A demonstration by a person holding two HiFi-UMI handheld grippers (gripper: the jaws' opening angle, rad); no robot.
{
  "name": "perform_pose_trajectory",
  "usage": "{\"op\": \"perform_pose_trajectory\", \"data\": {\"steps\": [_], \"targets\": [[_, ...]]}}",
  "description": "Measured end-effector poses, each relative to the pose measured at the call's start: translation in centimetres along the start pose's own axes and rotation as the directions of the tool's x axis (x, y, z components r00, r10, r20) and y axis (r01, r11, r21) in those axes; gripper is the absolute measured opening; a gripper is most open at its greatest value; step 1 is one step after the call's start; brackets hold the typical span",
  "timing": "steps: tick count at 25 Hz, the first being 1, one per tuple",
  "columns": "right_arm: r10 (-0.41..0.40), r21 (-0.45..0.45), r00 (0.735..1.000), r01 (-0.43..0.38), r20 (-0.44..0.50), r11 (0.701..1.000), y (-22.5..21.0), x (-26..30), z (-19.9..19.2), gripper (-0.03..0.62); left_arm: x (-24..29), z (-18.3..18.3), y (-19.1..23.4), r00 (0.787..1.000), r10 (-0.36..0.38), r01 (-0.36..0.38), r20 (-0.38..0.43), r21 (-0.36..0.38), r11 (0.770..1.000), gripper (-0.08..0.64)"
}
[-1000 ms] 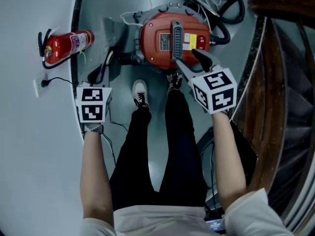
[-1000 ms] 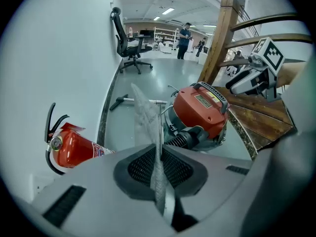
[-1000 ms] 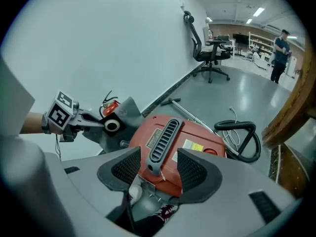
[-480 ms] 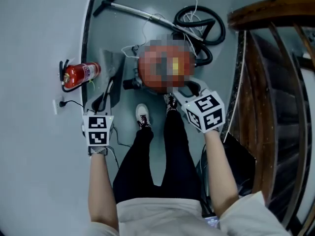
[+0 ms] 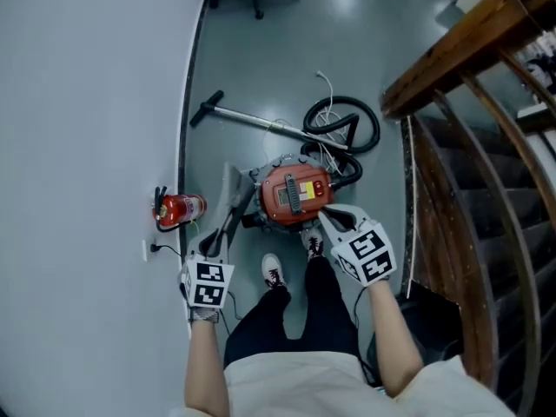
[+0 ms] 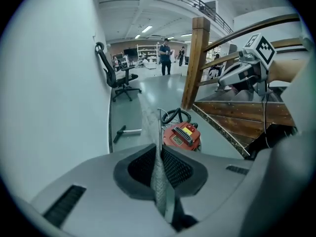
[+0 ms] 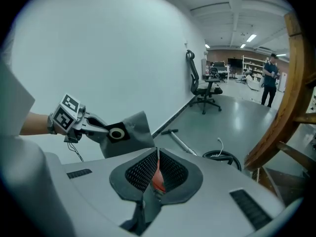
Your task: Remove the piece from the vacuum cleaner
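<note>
1. Head view: the vacuum cleaner (image 5: 294, 195) stands on the floor in front of your feet. Your left gripper (image 5: 215, 252) holds the grey piece (image 5: 231, 200) just beside the machine, at its left and apart from it. Your right gripper (image 5: 330, 222) hangs over the machine's near edge.
2. Left gripper view: the jaws are nearly together and pinch the piece's (image 6: 150, 122) thin edge. The vacuum cleaner (image 6: 181, 136) sits well below.
3. Right gripper view: the jaws have just closed, pads together, on nothing; the red sliver between them looks like the machine beyond. To the left, your other gripper (image 7: 101, 130) holds the piece (image 7: 136, 130) in the air, its round-holed collar showing.
4. Judgement: the piece is out, so the removal looks done. At most, you have to put it down.
</note>
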State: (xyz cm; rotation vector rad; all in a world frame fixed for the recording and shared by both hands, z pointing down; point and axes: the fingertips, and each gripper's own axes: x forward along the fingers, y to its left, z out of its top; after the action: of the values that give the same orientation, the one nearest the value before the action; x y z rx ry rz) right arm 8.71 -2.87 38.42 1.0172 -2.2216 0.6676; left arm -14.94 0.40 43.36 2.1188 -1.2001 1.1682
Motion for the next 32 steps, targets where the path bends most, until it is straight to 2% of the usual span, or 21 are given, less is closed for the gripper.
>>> {"op": "perform_pose_trajectory", "data": {"steps": [3, 6, 10, 14, 22, 32], "targets": [[-0.033, -0.029, 0.999, 0.034, 0.043, 0.999, 0.3, -2.5, 2.2, 0.034, -1.8, 2.3, -0.4, 0.999, -0.005, 0.003, 0.047, 0.042, 0.999, 0.029], [-0.05, -0.071, 0.995, 0.056, 0.082, 0.996, 0.8, -4.8, 4.7, 0.032, -4.3, 4.7, -0.2, 0.994, -0.002, -0.003, 0.107, 0.048, 0.999, 0.029], [-0.085, -0.103, 0.985, 0.101, 0.15, 0.99, 1.2, -8.9, 8.4, 0.032, -8.4, 8.2, -0.3, 0.977, -0.004, -0.005, 0.211, 0.042, 0.999, 0.029], [-0.099, -0.125, 0.968, 0.13, 0.231, 0.984, 2.1, -13.8, 12.2, 0.032, -12.5, 11.2, -0.9, 0.96, -0.009, -0.016, 0.281, 0.088, 0.996, 0.029], [-0.139, -0.157, 0.926, 0.205, 0.351, 0.966, 2.1, -21.7, 17.4, 0.032, -19.7, 19.0, -1.8, 0.897, -0.009, -0.051, 0.441, 0.123, 0.991, 0.029], [-0.151, -0.211, 0.866, 0.279, 0.477, 0.937, 2.8, -28.5, 23.4, 0.031, -26.0, 25.9, -2.6, 0.841, -0.004, -0.108, 0.541, 0.175, 0.979, 0.029]]}}
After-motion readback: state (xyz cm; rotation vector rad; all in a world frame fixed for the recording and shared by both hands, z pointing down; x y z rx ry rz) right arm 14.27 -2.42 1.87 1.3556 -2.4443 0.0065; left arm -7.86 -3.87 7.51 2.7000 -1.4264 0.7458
